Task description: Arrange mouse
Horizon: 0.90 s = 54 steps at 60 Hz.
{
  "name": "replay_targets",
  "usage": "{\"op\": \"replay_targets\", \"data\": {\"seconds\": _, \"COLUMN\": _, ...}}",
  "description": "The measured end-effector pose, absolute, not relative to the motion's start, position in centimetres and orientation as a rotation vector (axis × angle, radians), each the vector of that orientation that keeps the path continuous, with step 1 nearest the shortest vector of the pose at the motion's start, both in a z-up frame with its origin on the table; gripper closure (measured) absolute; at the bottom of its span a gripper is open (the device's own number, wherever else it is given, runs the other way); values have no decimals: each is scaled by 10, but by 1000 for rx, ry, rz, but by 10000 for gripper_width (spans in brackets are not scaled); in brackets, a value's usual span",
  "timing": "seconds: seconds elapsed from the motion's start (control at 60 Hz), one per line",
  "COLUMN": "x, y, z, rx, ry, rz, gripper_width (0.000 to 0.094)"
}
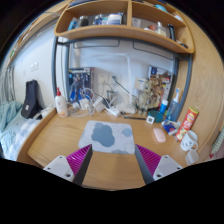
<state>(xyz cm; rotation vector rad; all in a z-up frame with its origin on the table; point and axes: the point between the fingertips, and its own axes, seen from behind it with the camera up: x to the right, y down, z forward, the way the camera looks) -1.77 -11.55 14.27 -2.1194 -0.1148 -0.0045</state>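
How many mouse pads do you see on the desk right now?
1. A grey mouse pad lies on the wooden desk, just ahead of the open gripper fingers. No mouse is visible; clutter along the back of the desk could hide one.

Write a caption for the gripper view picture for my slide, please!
Open claw hovers over a wooden desk, its pink pads framing a grey mouse mat ahead.

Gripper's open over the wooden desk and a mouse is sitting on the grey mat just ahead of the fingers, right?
Not quite: the grey mat is bare, and no mouse shows on it in the gripper view. The rest holds: the gripper is open over the wooden desk, with the mat just ahead of the fingers.
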Motion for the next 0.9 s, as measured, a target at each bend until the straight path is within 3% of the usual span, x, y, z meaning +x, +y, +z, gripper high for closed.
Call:
{"op": "replay_targets", "data": {"seconds": 0.15, "x": 63, "y": -120, "z": 83, "rx": -2187, "ry": -95, "rz": -123, "gripper_width": 76}}
{"op": "replay_targets", "data": {"seconds": 0.333, "x": 150, "y": -92, "z": 39, "rx": -2257, "ry": 18, "rz": -151, "gripper_width": 74}}
{"op": "replay_targets", "data": {"seconds": 0.55, "x": 216, "y": -15, "z": 10, "rx": -2265, "ry": 7, "rz": -149, "gripper_width": 75}}
{"op": "replay_targets", "data": {"seconds": 0.817, "x": 239, "y": 71, "z": -14, "rx": -2271, "ry": -33, "rz": -71, "gripper_width": 80}}
{"op": "replay_targets", "data": {"seconds": 0.9, "x": 237, "y": 91, "z": -16, "rx": -2270, "ry": -26, "rz": -22, "gripper_width": 162}}
